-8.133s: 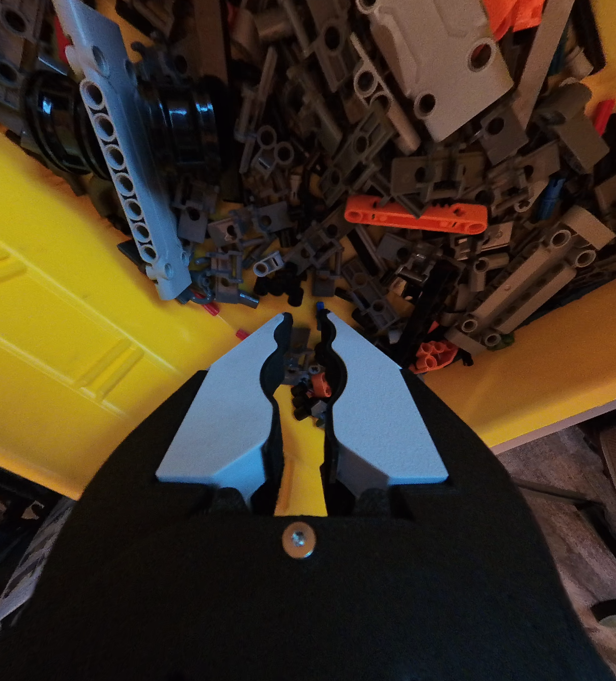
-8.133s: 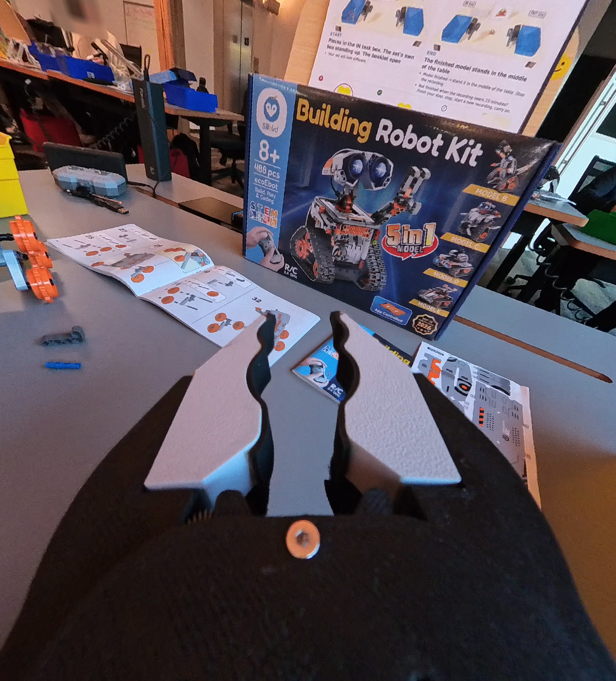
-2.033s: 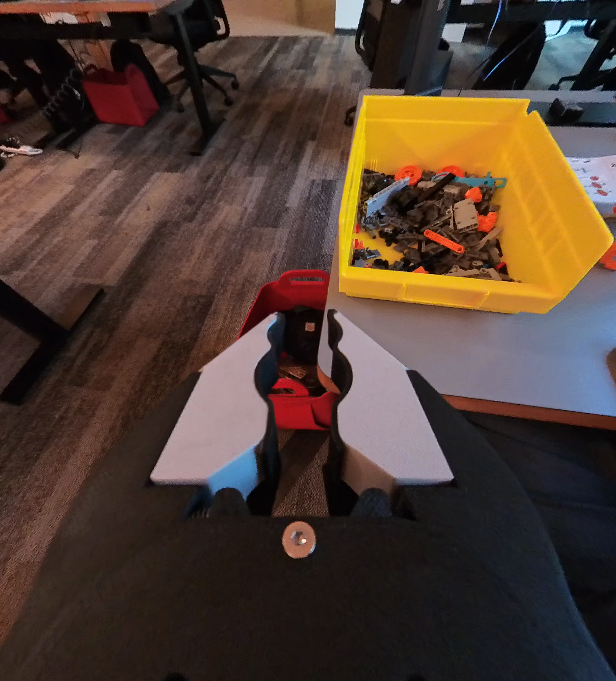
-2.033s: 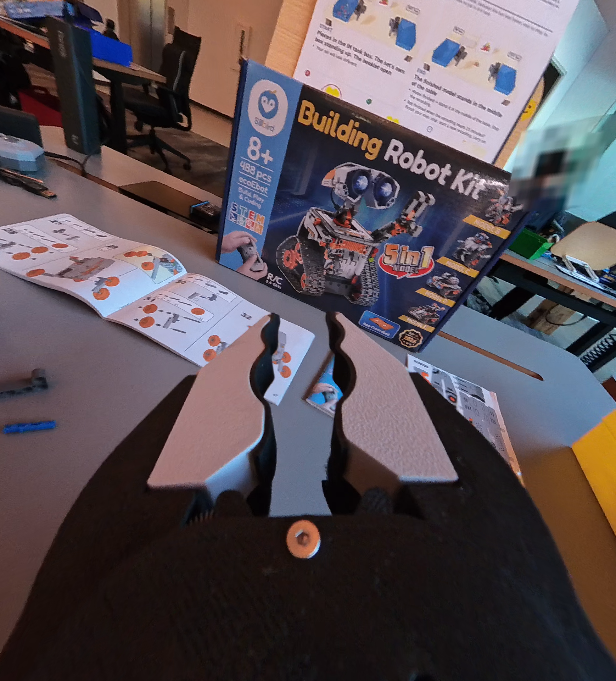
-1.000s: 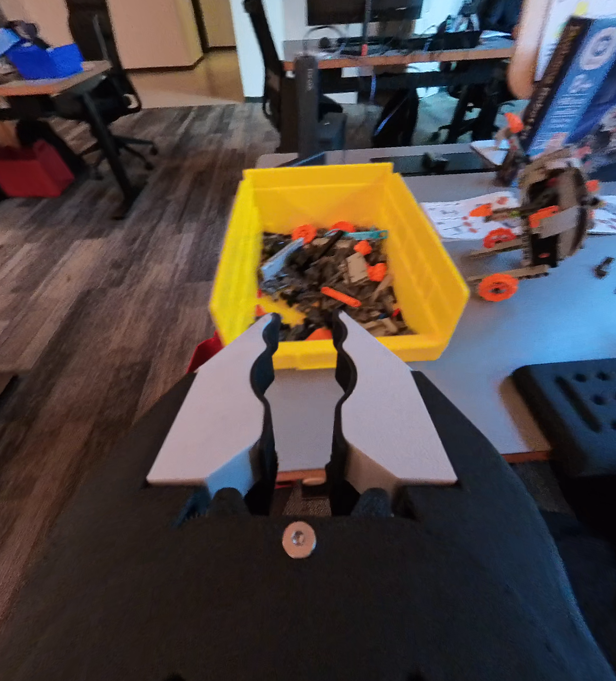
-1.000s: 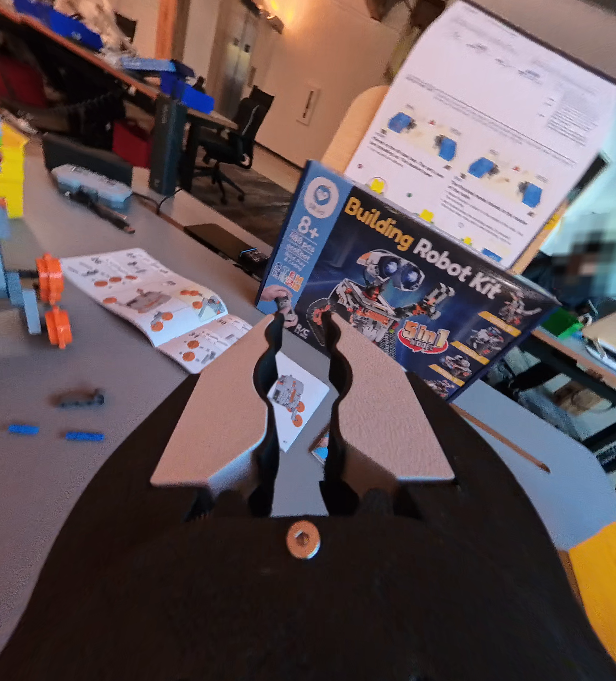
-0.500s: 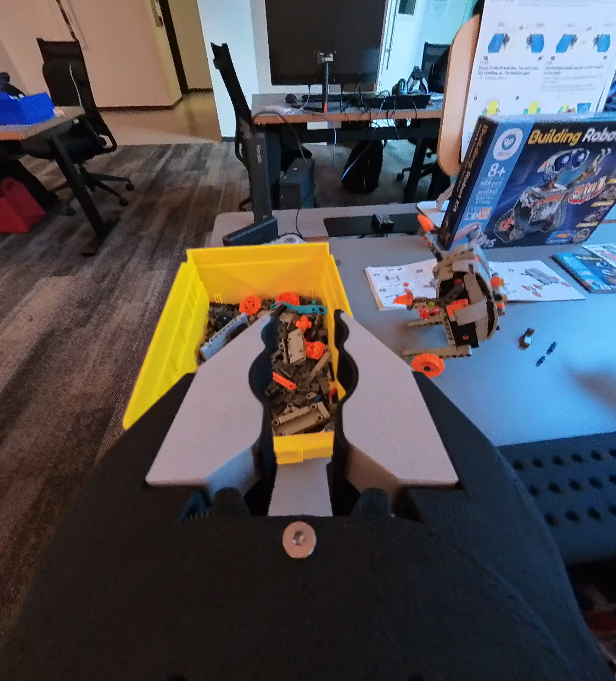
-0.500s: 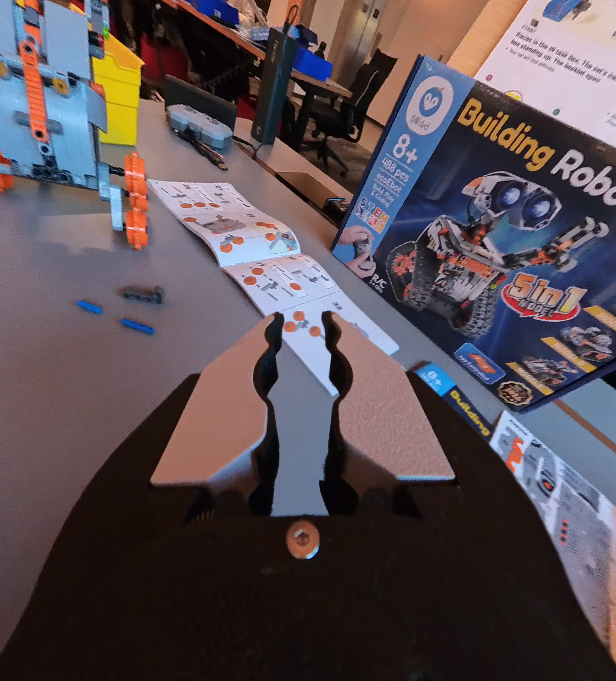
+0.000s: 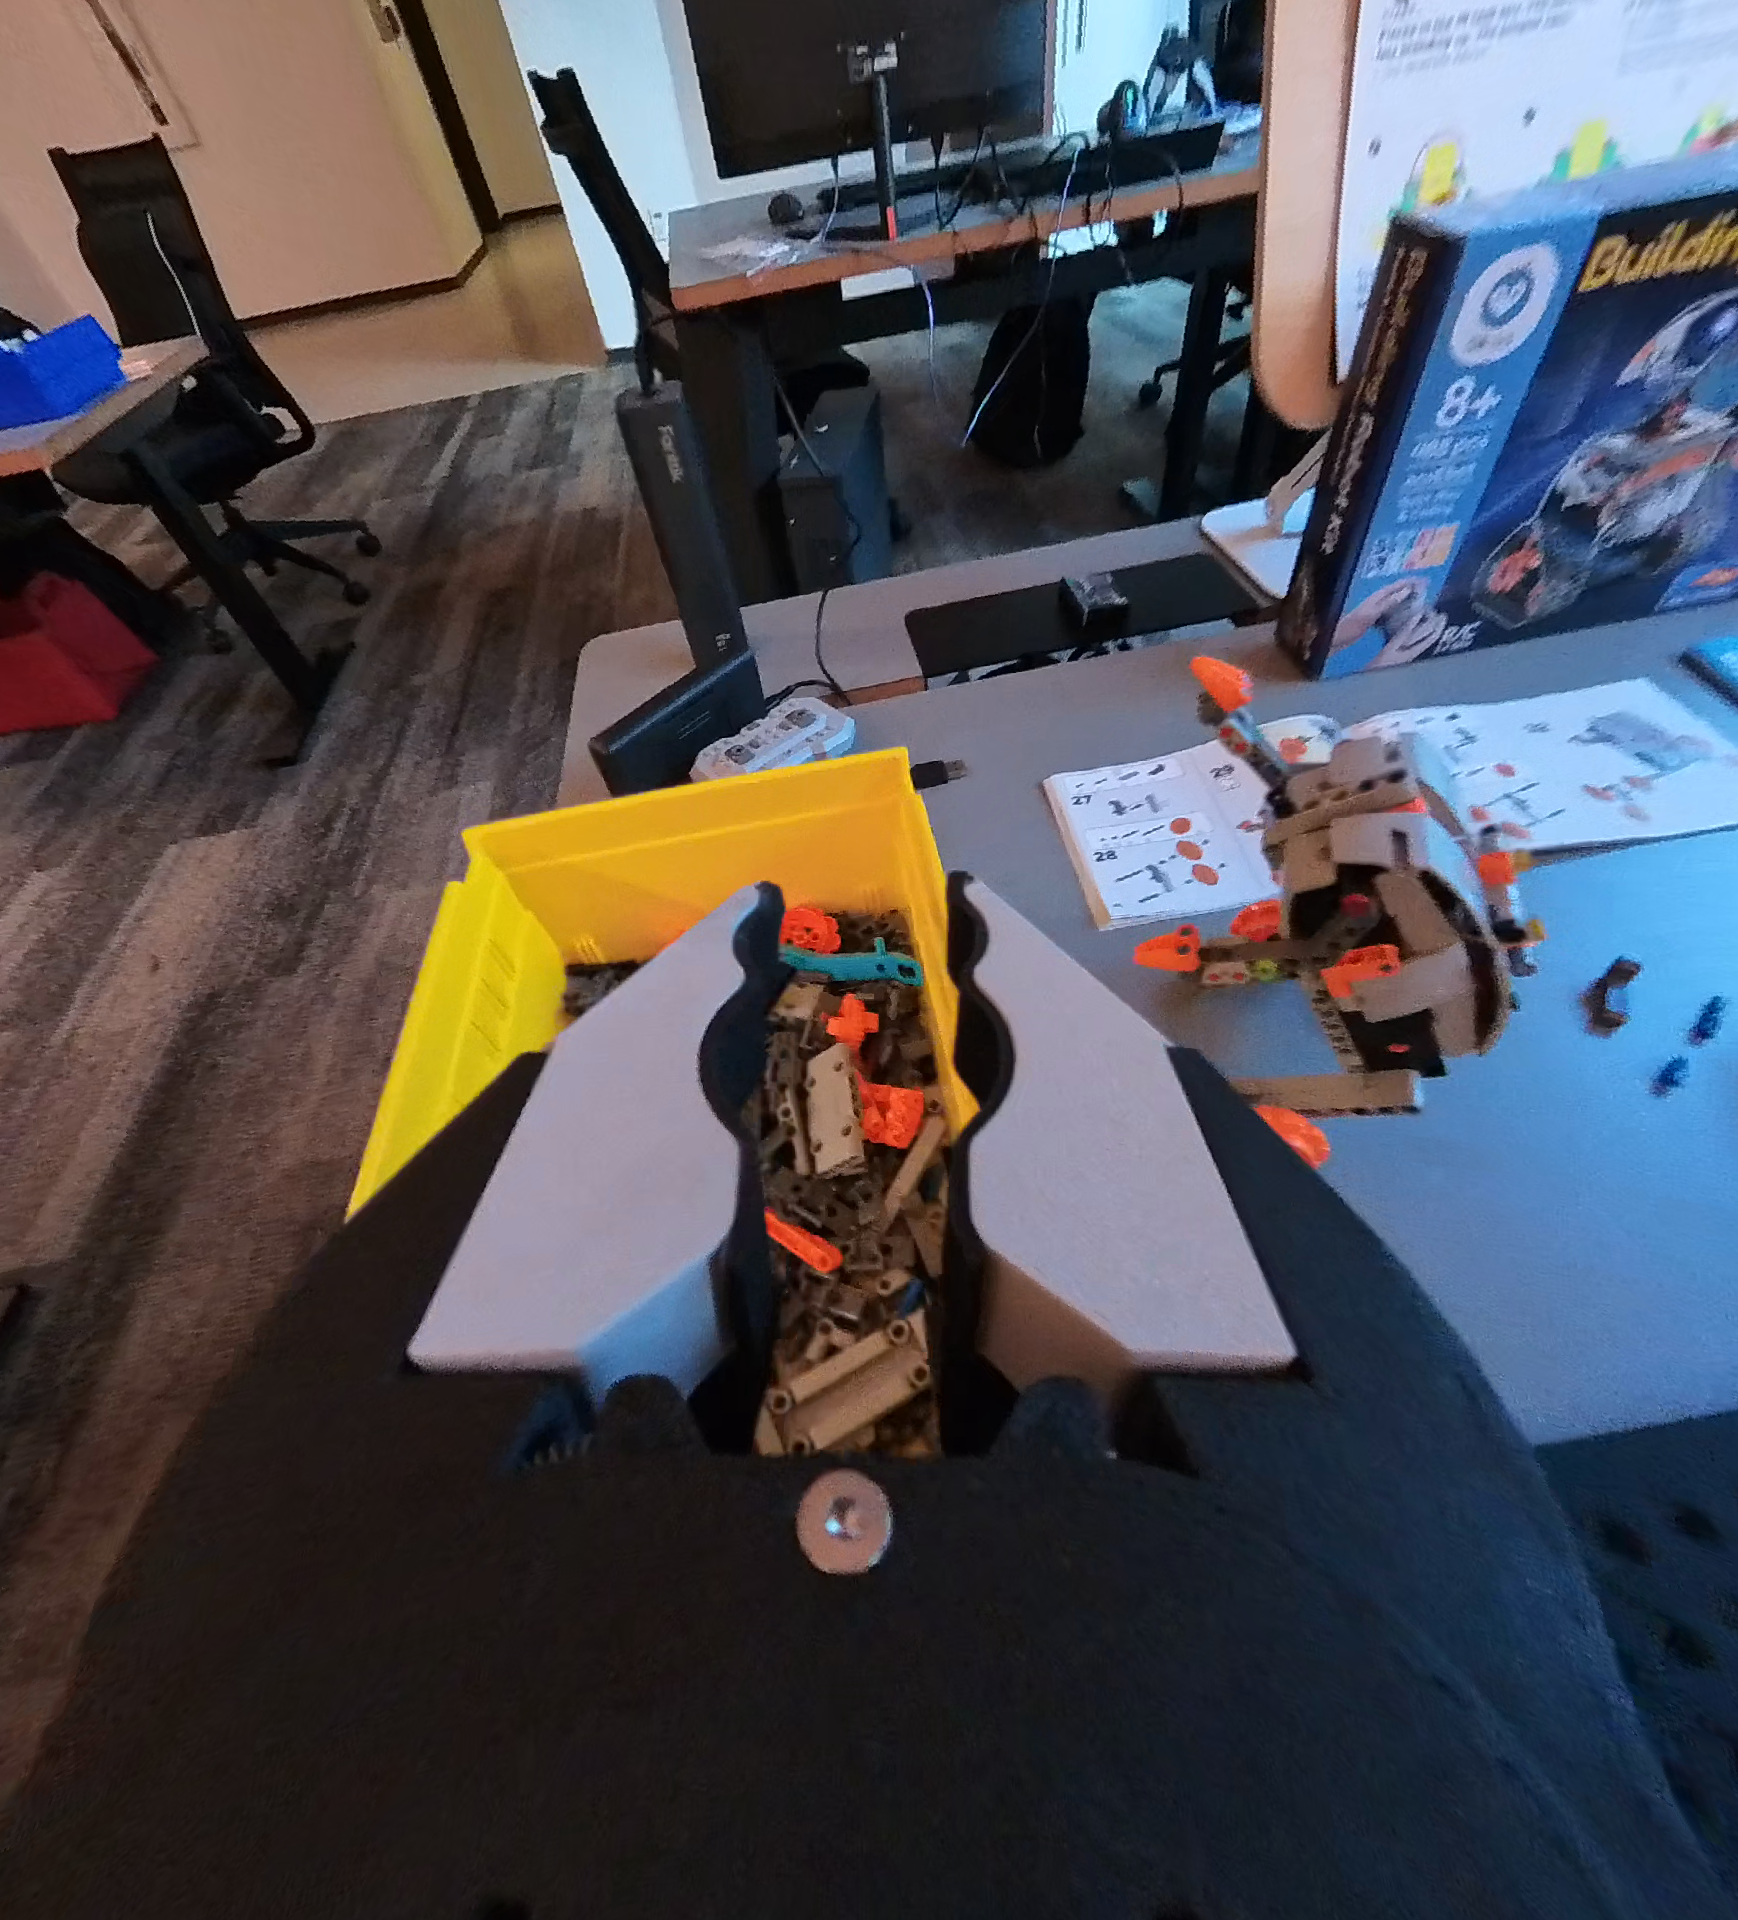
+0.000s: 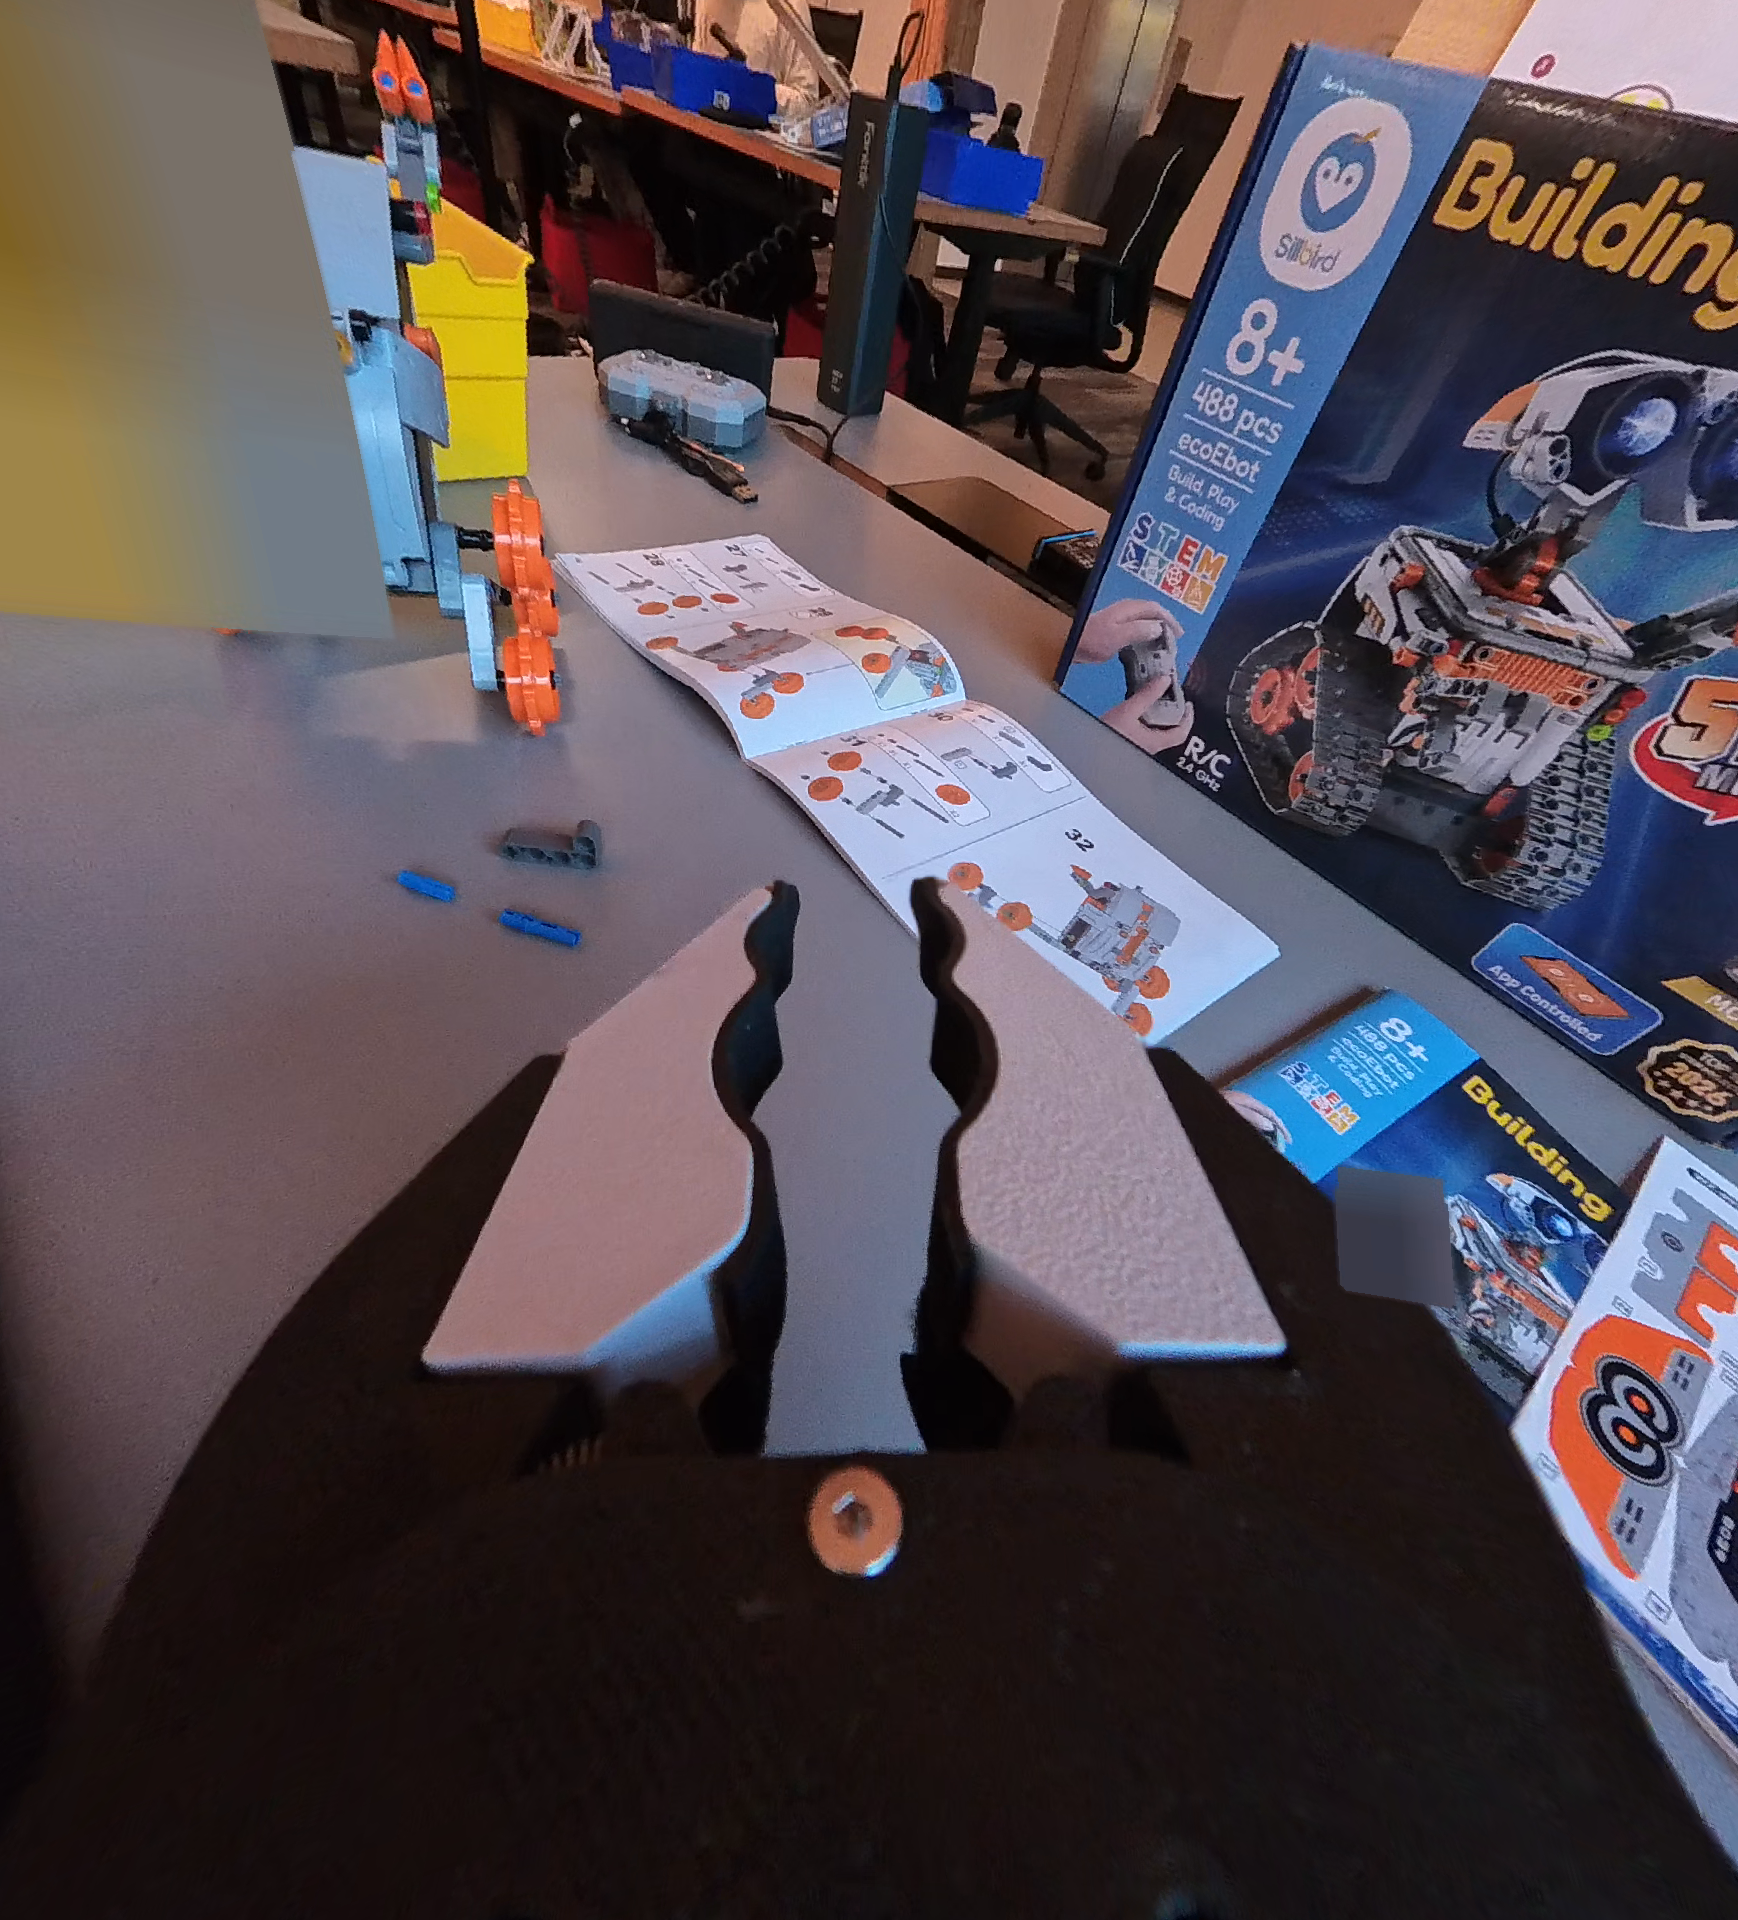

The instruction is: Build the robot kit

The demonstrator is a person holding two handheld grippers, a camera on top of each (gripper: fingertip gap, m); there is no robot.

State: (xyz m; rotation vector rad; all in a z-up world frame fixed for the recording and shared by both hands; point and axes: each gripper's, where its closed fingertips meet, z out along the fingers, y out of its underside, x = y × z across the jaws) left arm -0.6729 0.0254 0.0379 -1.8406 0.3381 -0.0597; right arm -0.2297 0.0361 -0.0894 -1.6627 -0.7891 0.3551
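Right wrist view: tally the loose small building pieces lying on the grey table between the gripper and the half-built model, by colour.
Blue pins: 2
Dark grey angled connector: 1
Total: 3 loose pieces, all lying apart on the grey table, none touched by the right gripper.

- The bin of loose parts sits at the left end of the tabletop; the left tongs hang over it, holding nothing
- The part-built model stands right of the bin; the open booklet lies behind it
- The kit box stands upright behind the booklet
- Two small pins and a small bracket lie right of the model; the right tongs hover just beside them, parted
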